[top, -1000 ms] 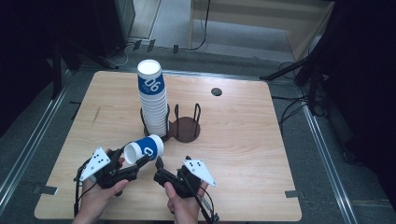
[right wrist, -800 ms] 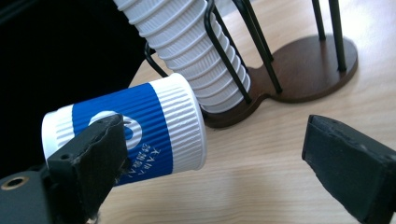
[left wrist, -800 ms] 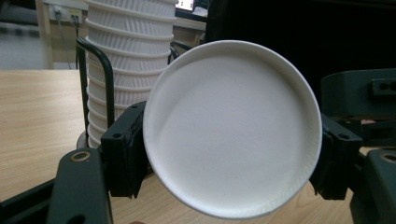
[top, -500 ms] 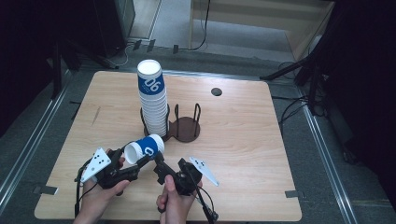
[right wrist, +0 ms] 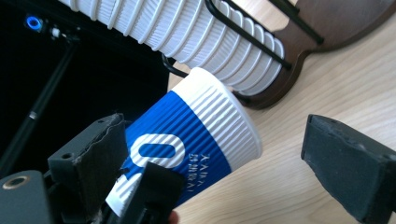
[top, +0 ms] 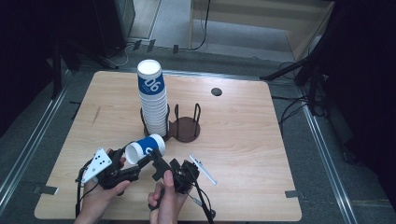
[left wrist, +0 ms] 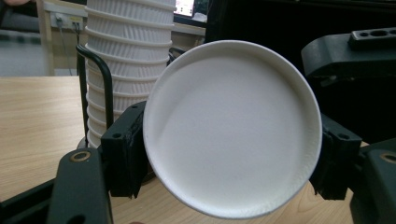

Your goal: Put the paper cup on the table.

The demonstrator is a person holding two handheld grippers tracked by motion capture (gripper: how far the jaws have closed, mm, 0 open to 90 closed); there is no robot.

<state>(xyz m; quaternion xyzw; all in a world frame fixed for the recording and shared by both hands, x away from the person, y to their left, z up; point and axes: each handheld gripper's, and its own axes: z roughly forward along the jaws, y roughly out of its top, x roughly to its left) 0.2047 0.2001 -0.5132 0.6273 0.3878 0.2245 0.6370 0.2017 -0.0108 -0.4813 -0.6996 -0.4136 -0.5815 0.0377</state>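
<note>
The left gripper [top: 133,163] clamps a blue-and-white paper cup [top: 145,148] sideways above the table's near edge; the right gripper [top: 159,169], jaws apart, looks ready to take it; it must close squarely across the wall

Cup stack's [left wrist: 126,70] top beyond frame edge

A light wooden table [top: 243,140] with rounded corners stands on a grey floor [top: 336,154]. Near its middle sits a dark brown wooden cup holder [top: 187,128] with two round bays ringed by black wire posts. The left bay bears a tall stack of paper cups [top: 153,100] (white ribbed walls, the top one blue-banded). A small dark round hole [top: 216,91] marks the table's far side.
</note>
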